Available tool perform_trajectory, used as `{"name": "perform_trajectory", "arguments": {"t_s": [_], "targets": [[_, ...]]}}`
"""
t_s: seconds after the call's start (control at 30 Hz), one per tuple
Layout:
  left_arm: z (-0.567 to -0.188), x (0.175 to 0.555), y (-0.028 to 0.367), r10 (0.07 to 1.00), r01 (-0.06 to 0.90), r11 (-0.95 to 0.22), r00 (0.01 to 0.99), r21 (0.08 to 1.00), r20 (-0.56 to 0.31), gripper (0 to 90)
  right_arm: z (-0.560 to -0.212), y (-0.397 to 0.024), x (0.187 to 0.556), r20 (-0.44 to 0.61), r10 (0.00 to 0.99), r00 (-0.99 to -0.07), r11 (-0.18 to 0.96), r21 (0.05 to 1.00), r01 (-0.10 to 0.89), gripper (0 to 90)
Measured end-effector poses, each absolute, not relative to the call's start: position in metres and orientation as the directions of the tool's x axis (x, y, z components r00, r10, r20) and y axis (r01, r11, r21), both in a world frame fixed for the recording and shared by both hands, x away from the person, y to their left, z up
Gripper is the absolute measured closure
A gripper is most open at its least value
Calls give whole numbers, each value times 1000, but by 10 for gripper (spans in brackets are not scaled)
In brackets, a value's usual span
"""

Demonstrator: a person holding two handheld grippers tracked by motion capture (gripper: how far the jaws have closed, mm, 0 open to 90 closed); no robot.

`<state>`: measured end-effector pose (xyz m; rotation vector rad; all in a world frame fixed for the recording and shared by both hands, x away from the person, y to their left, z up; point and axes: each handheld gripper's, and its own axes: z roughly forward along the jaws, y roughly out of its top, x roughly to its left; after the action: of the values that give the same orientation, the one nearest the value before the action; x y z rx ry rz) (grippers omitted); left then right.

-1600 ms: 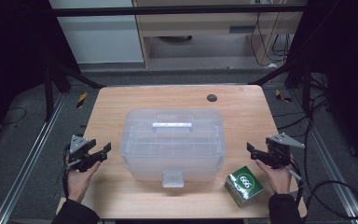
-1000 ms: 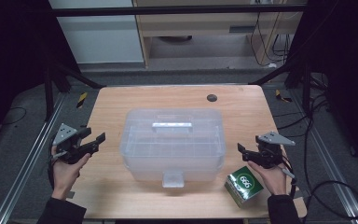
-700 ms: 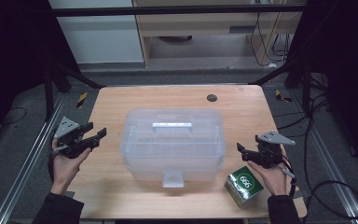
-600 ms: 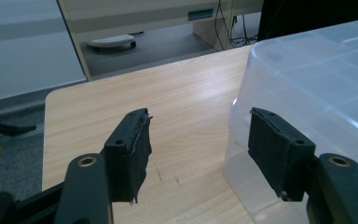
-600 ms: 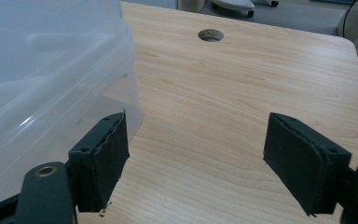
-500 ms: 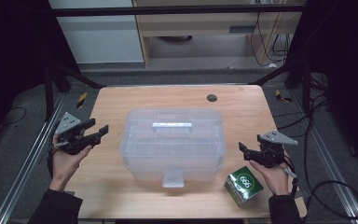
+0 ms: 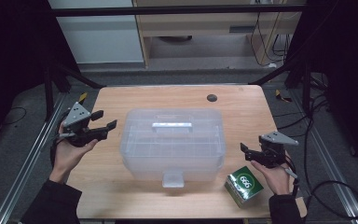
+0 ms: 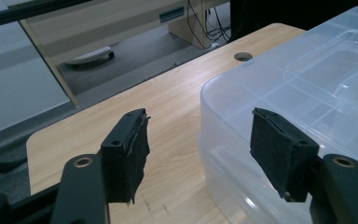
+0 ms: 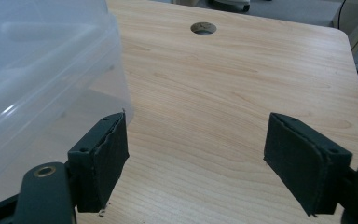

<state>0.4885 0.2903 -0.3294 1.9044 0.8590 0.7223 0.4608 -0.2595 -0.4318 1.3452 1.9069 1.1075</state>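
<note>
Translucent plastic box [image 7: 173, 143] blurs its contents; green carton [image 7: 244, 185] sits unobscured.

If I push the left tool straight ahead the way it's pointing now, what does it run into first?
Most likely the clear plastic box. The left tool is open and empty, and its right-hand pad already lines up with the box's near corner, while the other pad faces bare table. Depth is hard to judge.

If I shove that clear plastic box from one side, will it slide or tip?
The clear plastic box is wide, low and looks empty, so probably light: it should slide on the smooth wooden table rather than tip. Its thin walls may flex under the left gripper.
</note>
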Motion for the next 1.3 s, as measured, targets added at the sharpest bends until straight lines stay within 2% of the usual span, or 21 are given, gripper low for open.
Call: {"name": "perform_trajectory", "arguments": {"t_s": [0.63,1.3], "targets": [[-298,493,251,668,174,-497,702,850,248,360,-429,-266,459,9,941,-339,163,864,476,213],[-280,494,217,506,115,-673,793,731,340,404,-427,-268,458,13,933,-360,173,859,481,222]]}}
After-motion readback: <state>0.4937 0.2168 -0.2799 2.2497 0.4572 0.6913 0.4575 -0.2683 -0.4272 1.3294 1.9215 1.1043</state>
